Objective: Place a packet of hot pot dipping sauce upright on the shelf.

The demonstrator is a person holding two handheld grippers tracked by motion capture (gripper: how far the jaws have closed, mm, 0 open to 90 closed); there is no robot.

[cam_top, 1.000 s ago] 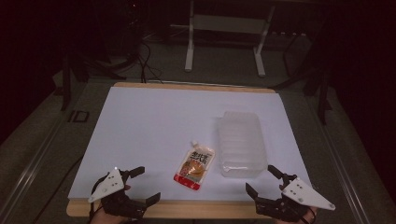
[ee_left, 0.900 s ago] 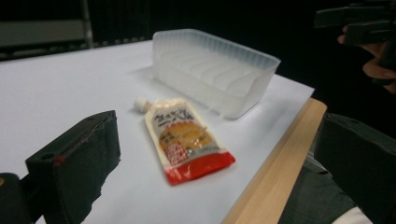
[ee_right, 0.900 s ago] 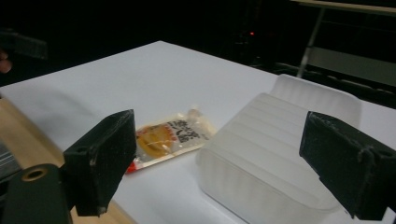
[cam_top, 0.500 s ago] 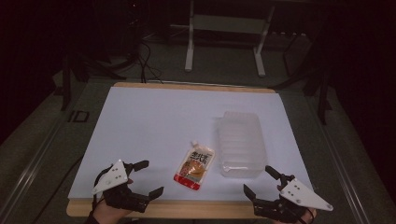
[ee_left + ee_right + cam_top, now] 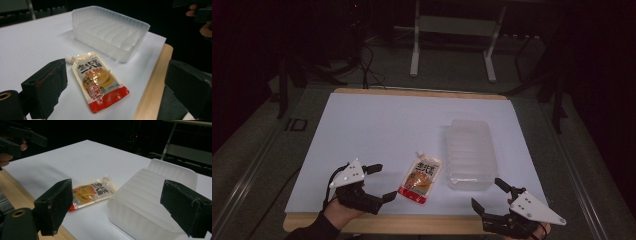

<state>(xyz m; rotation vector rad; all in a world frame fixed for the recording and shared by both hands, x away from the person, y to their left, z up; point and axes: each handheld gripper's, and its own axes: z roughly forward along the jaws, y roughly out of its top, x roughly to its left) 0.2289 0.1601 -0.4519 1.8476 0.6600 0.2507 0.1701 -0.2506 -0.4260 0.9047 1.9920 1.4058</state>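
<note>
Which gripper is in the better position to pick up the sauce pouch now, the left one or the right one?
Probably the left. The left gripper is open, close beside the sauce pouch, with nothing between them. The right gripper is open too, but sits in front of the clear tray, farther from the pouch.

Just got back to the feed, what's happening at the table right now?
A person holds a gripper in each hand at the near edge of the table. The left gripper is open and points at the sauce pouch, which lies flat and untouched on the white surface. The right gripper is open too, just short of the clear plastic tray that sits beside the pouch. Neither gripper holds anything yet.
</note>
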